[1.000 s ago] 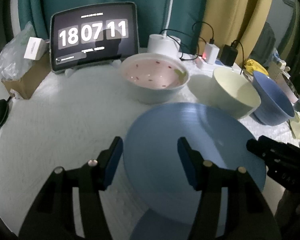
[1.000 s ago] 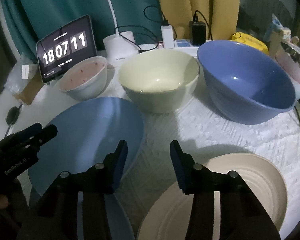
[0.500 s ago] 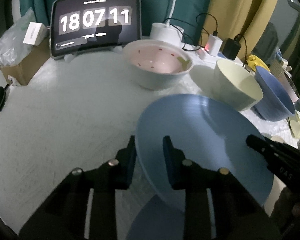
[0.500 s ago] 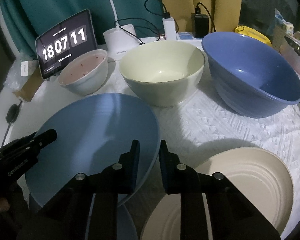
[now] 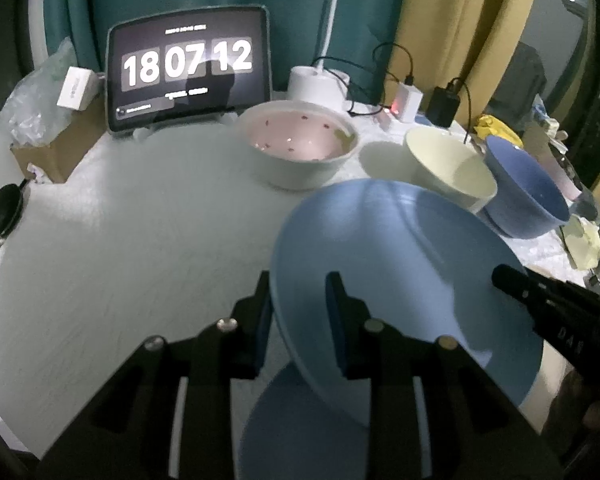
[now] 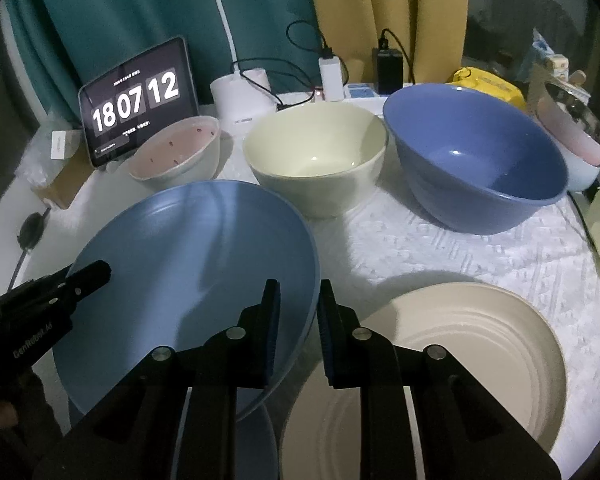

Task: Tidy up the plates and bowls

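A light blue plate [image 5: 412, 264] [image 6: 188, 264] hangs tilted above the table, held from both sides. My left gripper [image 5: 298, 312] is shut on its left rim. My right gripper [image 6: 298, 320] is shut on its right rim. A second blue plate [image 5: 300, 432] lies under it at the table's front. A beige ridged plate [image 6: 460, 360] lies at the front right. Behind stand a pink speckled bowl [image 5: 300, 144] [image 6: 176, 152], a cream bowl [image 5: 448, 168] [image 6: 316, 156] and a dark blue bowl [image 5: 524, 192] [image 6: 476, 160].
A tablet clock [image 5: 188, 72] [image 6: 136, 100] stands at the back left beside a cardboard box [image 5: 52, 148]. A white lamp base [image 6: 244, 92], chargers and cables [image 6: 388, 64] line the back edge. More clutter sits at the far right [image 6: 572, 136].
Both grippers closed from open onto the blue plate's opposite rims. The plate has risen and tilted off the second blue plate beneath.
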The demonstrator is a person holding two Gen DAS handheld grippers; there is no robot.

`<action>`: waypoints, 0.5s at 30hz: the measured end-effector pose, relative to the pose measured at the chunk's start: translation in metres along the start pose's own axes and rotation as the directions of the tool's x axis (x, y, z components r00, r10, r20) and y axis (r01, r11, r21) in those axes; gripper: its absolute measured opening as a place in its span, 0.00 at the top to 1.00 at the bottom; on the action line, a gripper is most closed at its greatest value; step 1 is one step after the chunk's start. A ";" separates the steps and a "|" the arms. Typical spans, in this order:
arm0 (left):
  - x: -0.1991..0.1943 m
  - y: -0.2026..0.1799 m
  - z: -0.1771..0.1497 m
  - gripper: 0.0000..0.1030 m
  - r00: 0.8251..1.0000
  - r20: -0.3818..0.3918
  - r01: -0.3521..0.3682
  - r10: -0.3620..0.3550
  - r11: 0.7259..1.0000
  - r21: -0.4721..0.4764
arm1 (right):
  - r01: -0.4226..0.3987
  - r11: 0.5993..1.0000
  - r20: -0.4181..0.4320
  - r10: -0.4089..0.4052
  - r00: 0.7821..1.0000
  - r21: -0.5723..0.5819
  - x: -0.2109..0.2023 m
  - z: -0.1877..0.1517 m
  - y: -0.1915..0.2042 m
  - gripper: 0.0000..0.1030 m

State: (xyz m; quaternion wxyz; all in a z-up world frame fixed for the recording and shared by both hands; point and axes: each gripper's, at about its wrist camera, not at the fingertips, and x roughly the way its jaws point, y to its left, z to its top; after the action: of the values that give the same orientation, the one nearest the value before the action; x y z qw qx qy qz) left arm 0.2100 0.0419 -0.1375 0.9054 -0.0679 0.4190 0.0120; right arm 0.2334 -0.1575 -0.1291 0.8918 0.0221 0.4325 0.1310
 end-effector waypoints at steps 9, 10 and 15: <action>-0.021 -0.017 -0.006 0.74 1.000 0.028 0.009 -0.010 0.999 0.030 | 0.007 1.000 0.043 -0.008 0.999 0.018 -0.024 -0.007 -0.009 0.80; -0.023 -0.020 -0.007 0.74 0.999 0.030 0.010 -0.011 0.999 0.034 | 0.007 1.000 0.047 -0.008 0.999 0.020 -0.027 -0.009 -0.011 0.80; -0.031 -0.034 -0.012 0.74 0.999 0.035 0.015 -0.017 0.998 0.054 | 0.010 0.999 0.066 -0.012 0.998 0.036 -0.040 -0.016 -0.021 0.80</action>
State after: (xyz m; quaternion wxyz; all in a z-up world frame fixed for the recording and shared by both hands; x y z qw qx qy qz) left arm 0.1835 0.0077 -0.1176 0.9142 -0.0467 0.4025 -0.0051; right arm 0.2020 -0.1893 -0.1118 0.9058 0.0401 0.4051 0.1174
